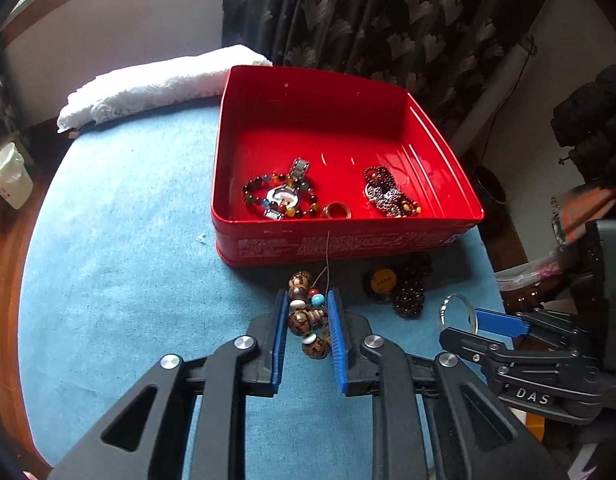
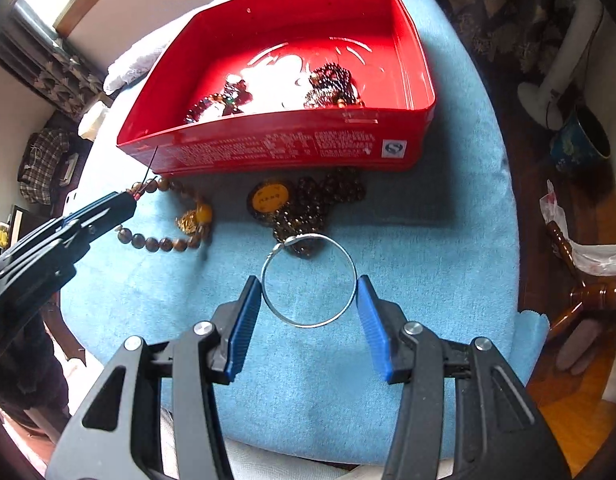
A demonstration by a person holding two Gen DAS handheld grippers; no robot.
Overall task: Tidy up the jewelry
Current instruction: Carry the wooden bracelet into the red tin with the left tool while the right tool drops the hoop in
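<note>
My left tool (image 1: 308, 312) pinched the bead bracelet (image 1: 308, 320); my right tool (image 2: 308, 300) apparently gripped the silver bangle (image 2: 308, 280) before the red tin (image 2: 267, 152).

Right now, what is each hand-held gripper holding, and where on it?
Left hand-held gripper: beaded bracelet, bunched between its pads. Right hand-held gripper: silver bangle, clamped across its outer rim.

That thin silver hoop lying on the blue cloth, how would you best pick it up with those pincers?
Grip the thin silver bangle across its width from above, one pad outside each side of the wire. It lies flat on the blue cloth, and the right gripper already brackets it so.
</note>
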